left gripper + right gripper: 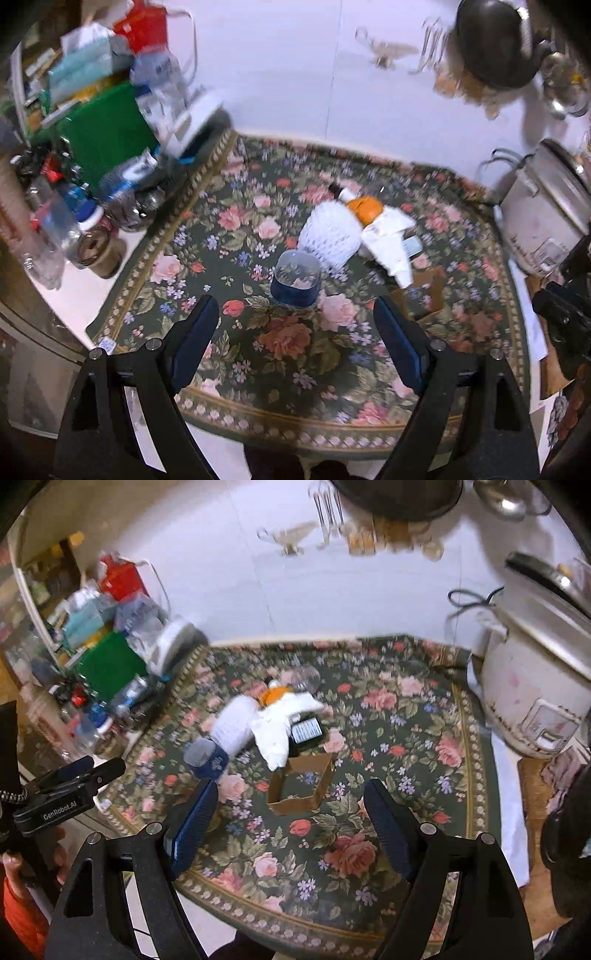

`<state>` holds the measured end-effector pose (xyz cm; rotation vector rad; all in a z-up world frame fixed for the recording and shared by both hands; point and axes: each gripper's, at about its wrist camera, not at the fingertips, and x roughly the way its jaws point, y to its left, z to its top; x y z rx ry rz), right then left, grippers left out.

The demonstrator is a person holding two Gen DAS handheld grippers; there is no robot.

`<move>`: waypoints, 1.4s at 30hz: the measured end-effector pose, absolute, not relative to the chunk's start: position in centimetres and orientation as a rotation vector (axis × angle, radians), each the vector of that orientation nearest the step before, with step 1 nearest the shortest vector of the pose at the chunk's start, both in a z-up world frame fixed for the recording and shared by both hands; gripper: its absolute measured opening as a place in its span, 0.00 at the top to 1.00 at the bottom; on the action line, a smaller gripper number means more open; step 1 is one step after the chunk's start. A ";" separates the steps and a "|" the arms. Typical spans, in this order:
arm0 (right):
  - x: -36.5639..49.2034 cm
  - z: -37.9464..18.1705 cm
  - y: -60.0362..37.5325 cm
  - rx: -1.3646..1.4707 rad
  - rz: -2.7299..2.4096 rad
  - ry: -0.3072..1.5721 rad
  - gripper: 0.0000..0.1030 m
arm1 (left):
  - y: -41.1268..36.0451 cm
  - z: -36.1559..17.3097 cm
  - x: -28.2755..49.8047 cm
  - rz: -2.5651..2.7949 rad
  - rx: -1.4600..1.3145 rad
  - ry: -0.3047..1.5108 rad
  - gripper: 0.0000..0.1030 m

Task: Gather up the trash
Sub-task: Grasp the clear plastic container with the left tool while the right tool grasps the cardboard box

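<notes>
Trash lying in a loose cluster at mid-surface on the floral cloth (295,354), ahead of both tools. Noted left to right:

Clutter pile (99,122) at far left edge, off the cloth; not judged part of the job.

Left hand-held gripper (295,321): jaws spread wide, nothing held, hovering above the near part of the cloth. Blue cup (295,277) upright, directly ahead and centred between the jaws, nearest item to this tool. Beyond it and slightly right, white mesh sleeve (330,236), long axis running away and up-left to down-right. Touching its far right side, orange object (365,208) and crumpled white paper (391,243), paper trailing toward the viewer.

Right hand-held gripper (290,808): jaws likewise wide apart, empty. Open cardboard box (301,784) just ahead, between the jaws' line, nearest item to this tool. Dark labelled container (306,733) beyond the box, partly under the paper. Clear bottle-like item behind the orange object, too blurred to identify.

Rice cooker (532,698) at far right, standing at the cloth's edge; not trash by appearance.

Judgement: cup falls to the left tool, box to the right; each lies straight ahead, forward reach and descent required. Collection not yet begun; receptacle not identified, unless the box serves.
</notes>
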<state>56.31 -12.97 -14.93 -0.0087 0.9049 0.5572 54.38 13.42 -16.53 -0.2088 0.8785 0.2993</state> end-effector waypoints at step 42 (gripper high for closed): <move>60.9 -24.0 -12.2 0.065 0.366 1.133 0.45 | 14.9 -24.7 63.8 0.072 -0.160 1.095 0.42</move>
